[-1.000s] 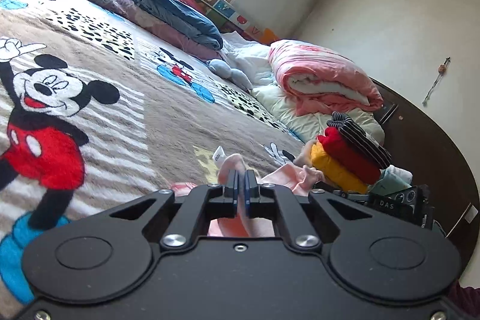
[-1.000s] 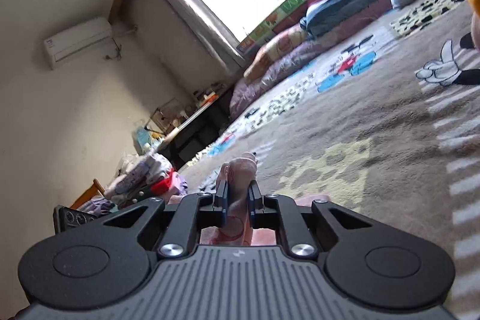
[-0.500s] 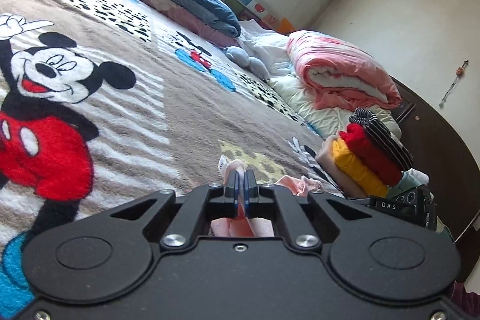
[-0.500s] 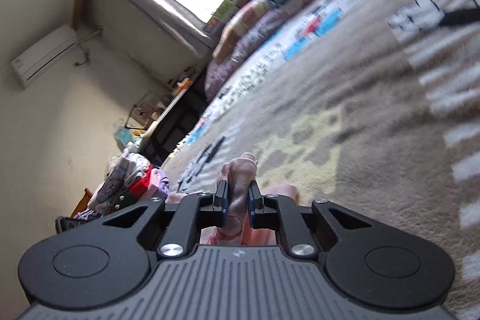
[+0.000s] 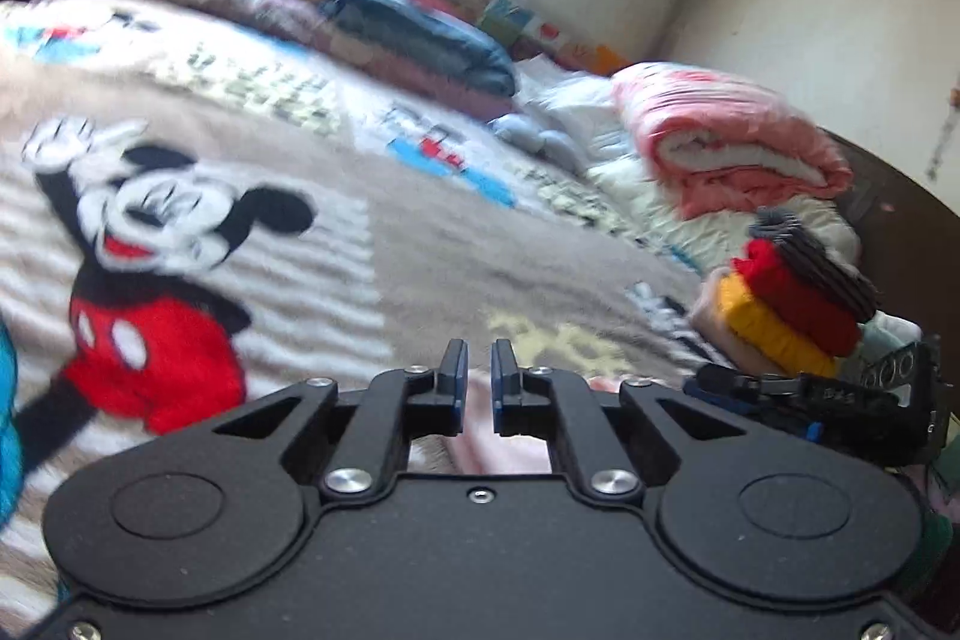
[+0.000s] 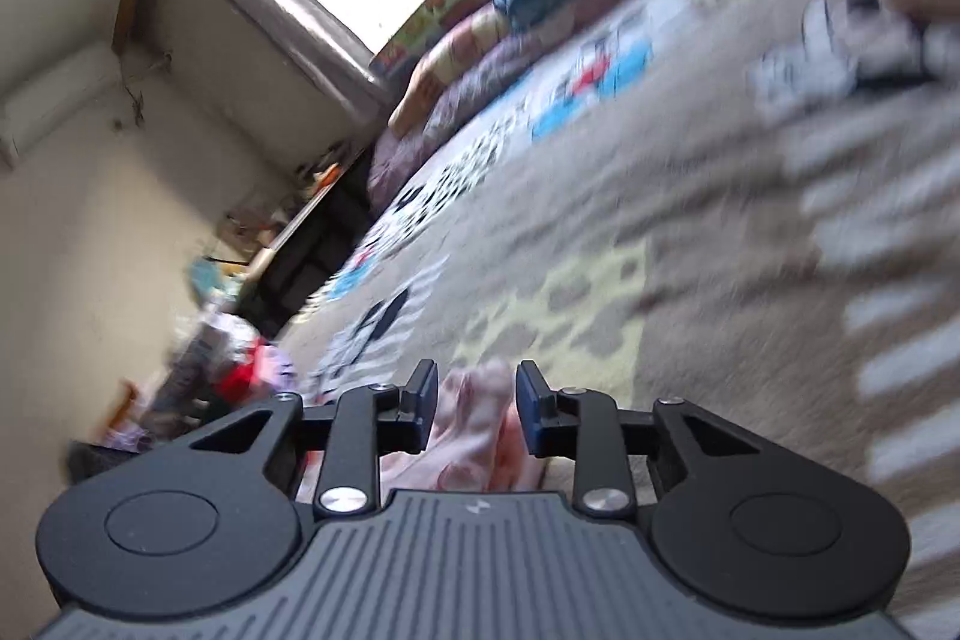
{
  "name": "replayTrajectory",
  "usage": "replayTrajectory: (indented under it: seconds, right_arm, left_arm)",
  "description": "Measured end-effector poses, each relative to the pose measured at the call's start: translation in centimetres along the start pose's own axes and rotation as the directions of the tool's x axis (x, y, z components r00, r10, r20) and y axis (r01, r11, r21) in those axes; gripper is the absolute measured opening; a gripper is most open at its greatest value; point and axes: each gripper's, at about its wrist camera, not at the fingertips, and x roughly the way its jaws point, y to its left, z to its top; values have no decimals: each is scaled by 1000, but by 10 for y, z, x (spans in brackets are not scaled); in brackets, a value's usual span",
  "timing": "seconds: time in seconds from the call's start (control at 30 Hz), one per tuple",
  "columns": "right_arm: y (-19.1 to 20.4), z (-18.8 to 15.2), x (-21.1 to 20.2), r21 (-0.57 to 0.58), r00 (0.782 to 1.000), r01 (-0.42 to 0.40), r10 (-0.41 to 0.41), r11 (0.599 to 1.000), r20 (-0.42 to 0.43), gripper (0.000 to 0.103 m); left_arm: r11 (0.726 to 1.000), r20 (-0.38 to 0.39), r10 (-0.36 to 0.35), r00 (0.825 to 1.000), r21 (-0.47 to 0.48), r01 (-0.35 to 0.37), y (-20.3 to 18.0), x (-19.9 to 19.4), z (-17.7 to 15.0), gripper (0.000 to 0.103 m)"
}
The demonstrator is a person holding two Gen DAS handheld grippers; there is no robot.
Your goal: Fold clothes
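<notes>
A pink garment [image 6: 474, 424] lies on the Mickey Mouse blanket [image 5: 420, 244], low and close under both grippers. In the left wrist view only a pale pink patch of the garment [image 5: 480, 442] shows under the fingers. My left gripper [image 5: 478, 370] has its jaws slightly apart, with nothing between the fingertips. My right gripper [image 6: 477, 394] is open, jaws wide on either side of the pink cloth, not squeezing it. Both views are motion-blurred.
A stack of folded clothes [image 5: 786, 304], red, yellow and striped, sits at the right of the bed. A rolled pink quilt [image 5: 732, 148] and blue bedding [image 5: 420, 34] lie by the window. A cluttered desk [image 6: 288, 232] stands left of the bed.
Both grippers were shut on the pink garment and have let it go. The left jaws opened a little, the right jaws opened wide. Both cameras are moving.
</notes>
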Motion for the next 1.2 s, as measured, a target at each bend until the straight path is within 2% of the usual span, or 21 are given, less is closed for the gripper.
replayTrajectory:
  seconds: [0.1,0.2,0.23,0.27,0.3,0.33,0.43,0.53,0.67,0.73,0.83,0.9,0.97,1.0,1.07,1.17,1.2]
  right_arm:
    - [35,-3,-3,-254,999,19,-12,967,31,31]
    - [53,-11,10,-373,999,3,-15,928,-29,32]
    - [56,-14,17,-401,998,12,-39,916,-58,33]
    - [54,-20,25,-419,991,54,-99,906,-85,33]
    - [50,-24,31,-412,984,86,-143,907,-109,33]
    - [45,-24,33,-387,981,97,-154,917,-121,31]
    - [42,-21,32,-348,979,117,-167,930,-117,30]
    - [46,-25,33,-368,978,126,-177,921,-110,32]
    - [52,-23,18,-380,985,109,-152,919,-83,33]
    - [59,-21,9,-404,988,93,-135,910,-76,34]
    - [71,-28,-8,-467,987,73,-130,881,-90,35]
    - [76,-41,-19,-504,984,45,-125,863,-126,35]
    - [79,-60,-22,-547,971,43,-165,836,-175,35]
    - [82,-70,-20,-583,964,56,-196,810,-180,35]
    - [90,-78,-20,-627,961,91,-234,774,-150,35]
    - [97,-78,-25,-632,964,116,-241,766,-114,35]
    - [101,-79,-29,-648,968,122,-235,752,-92,35]
  left_arm:
    - [997,-22,-47,999,64,49,-9,1,-2,3]
    - [995,-89,-24,996,92,32,-14,22,-9,3]
    - [994,-121,12,993,111,2,-15,31,-13,3]
    - [990,-163,57,985,139,-34,-17,41,-17,3]
    - [986,-188,76,979,159,-46,-18,48,-21,3]
    - [987,-189,71,979,153,-42,-17,47,-21,3]
    - [990,-186,53,981,136,-28,-12,44,-22,5]
    - [992,-167,23,986,126,-2,-11,38,-20,5]
    - [989,-139,-15,990,141,34,-17,24,-12,5]
    - [990,-142,-19,990,139,39,-19,21,-11,9]
    - [991,-160,-1,987,133,22,-22,26,-14,16]
    - [982,-211,44,977,189,-4,-27,41,-24,16]
    - [974,-213,62,975,225,-13,-34,46,-28,17]
    - [973,-210,65,976,232,-15,-36,46,-27,17]
    - [975,-206,58,977,222,-11,-33,43,-27,17]
    - [973,-154,69,986,230,-32,-33,28,-21,17]
    - [970,-135,65,989,243,-31,-36,20,-19,17]
